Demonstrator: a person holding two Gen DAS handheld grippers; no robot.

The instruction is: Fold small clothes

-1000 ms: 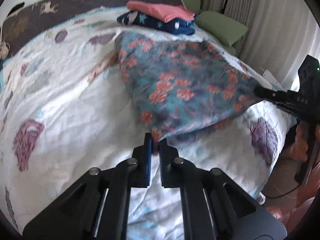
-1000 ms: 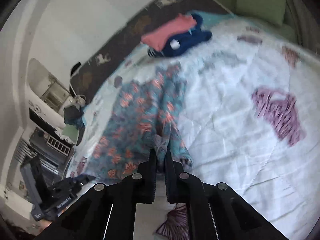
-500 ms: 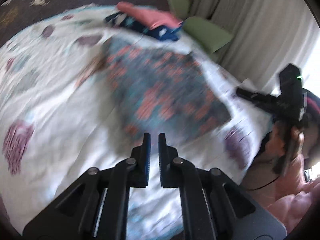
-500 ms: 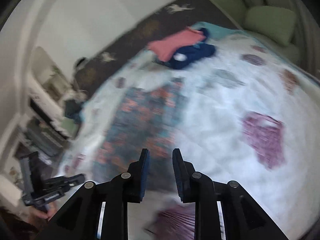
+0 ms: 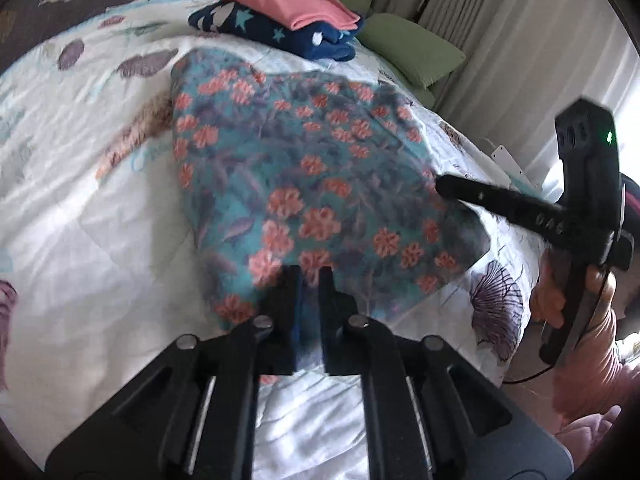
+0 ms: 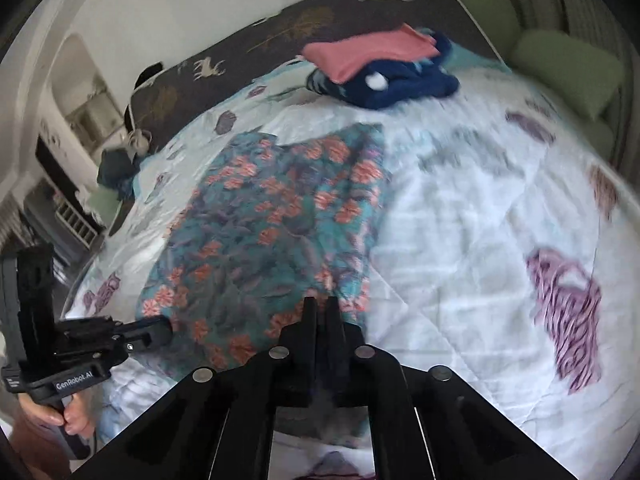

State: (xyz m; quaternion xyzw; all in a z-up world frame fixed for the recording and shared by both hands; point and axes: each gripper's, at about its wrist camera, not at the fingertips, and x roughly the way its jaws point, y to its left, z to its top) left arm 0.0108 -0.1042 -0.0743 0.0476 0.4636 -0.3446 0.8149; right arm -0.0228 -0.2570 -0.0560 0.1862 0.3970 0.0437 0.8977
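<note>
Lying flat on the bed (image 5: pixel 100 200), floral cloth (image 5: pixel 304 184) looks light, limp; left hand-held gripper (image 5: pixel 307 280) narrow over near hem, right hand-held gripper (image 6: pixel 321 312) apparently pinching its corner; take corners.

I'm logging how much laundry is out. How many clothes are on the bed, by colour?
Teal floral garment, spread flat: 1
Pink folded garment, top of the stack: 1
Navy star-print garment, beneath it: 1
Total: 3

Near edge of floral garment (image 5: pixel 304 184): hidden behind my left hand-held gripper (image 5: pixel 307 280). Navy garment (image 6: pixel 396 84): partly covered by pink one (image 6: pixel 368 56). Bedspread (image 6: pixel 480 208): blurred at right. Shelf contents: too small.
</note>
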